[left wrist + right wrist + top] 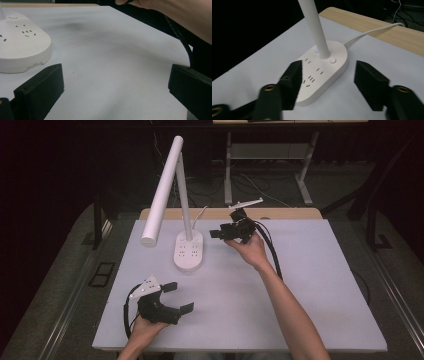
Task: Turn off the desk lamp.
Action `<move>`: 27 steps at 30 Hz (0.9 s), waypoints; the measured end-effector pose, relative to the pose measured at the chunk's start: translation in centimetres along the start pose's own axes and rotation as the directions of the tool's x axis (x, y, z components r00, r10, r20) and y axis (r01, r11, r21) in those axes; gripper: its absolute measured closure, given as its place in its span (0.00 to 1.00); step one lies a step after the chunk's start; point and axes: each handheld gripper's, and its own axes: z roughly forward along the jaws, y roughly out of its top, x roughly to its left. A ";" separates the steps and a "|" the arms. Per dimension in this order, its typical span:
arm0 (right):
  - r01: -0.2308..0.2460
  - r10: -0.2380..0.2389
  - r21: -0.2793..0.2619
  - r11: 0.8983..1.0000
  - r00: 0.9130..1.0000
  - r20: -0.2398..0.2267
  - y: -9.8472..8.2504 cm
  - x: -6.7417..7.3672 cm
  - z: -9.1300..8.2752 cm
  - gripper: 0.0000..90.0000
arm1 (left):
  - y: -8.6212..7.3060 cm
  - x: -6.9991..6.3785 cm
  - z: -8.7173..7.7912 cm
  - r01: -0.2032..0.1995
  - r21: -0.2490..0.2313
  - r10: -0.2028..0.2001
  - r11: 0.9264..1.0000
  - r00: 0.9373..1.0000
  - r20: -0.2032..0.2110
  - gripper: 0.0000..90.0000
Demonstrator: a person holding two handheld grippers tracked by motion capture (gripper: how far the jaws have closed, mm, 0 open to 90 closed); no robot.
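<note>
Two open tongs, one lamp near the table's far edge.
My right gripper [226, 234], jaws apart and empty, hovers just right of the lamp base [189, 251], whose long axis runs far-to-near; my left gripper [176, 296], wide open, rests near the front edge, farther off.

So three cams here. The high view sits above the person's edge of the table [310, 285], looking forward and down, far enough back to catch the whole white top plus the dark floor behind it. The left gripper view rides low, just off the surface, looking across it with the lamp base [21, 42] close at its left edge. The right gripper view looks down at a slant from just above that same lamp base [324, 72], really close. All three share the base and the tabletop around it
</note>
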 end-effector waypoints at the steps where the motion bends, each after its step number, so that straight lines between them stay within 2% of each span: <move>1: 0.002 -0.002 0.002 1.000 1.000 -0.001 -0.1 0.0 -0.5 0.31 | 0.0 0.0 0.0 -0.006 0.006 0.006 1.000 1.000 -0.001 0.00; 3: -0.002 0.001 -0.005 1.000 1.000 -0.007 -0.3 -0.1 -1.6 0.18 | 0.0 0.0 0.0 -0.005 0.007 0.005 1.000 1.000 0.002 0.00; 8: -0.008 0.008 -0.019 1.000 1.000 -0.015 -1.6 -0.1 -4.3 0.01 | 0.0 -0.1 0.1 0.000 0.005 0.000 1.000 1.000 0.000 0.00; 12: 0.009 -0.009 -0.028 1.000 1.000 -0.007 -3.0 -0.3 -6.6 0.01 | 0.0 -0.1 0.1 -0.001 0.004 0.001 1.000 1.000 -0.002 0.00; 18: -0.003 0.003 -0.024 1.000 1.000 -0.002 -5.3 -0.3 -9.7 0.01 | 0.0 -0.2 0.2 -0.005 0.008 0.005 1.000 1.000 -0.005 0.00; 27: -0.022 0.022 -0.049 0.999 1.000 -0.002 -9.3 0.2 -13.2 0.01 | -0.1 -0.3 0.1 -0.001 0.006 0.001 1.000 1.000 -0.004 0.00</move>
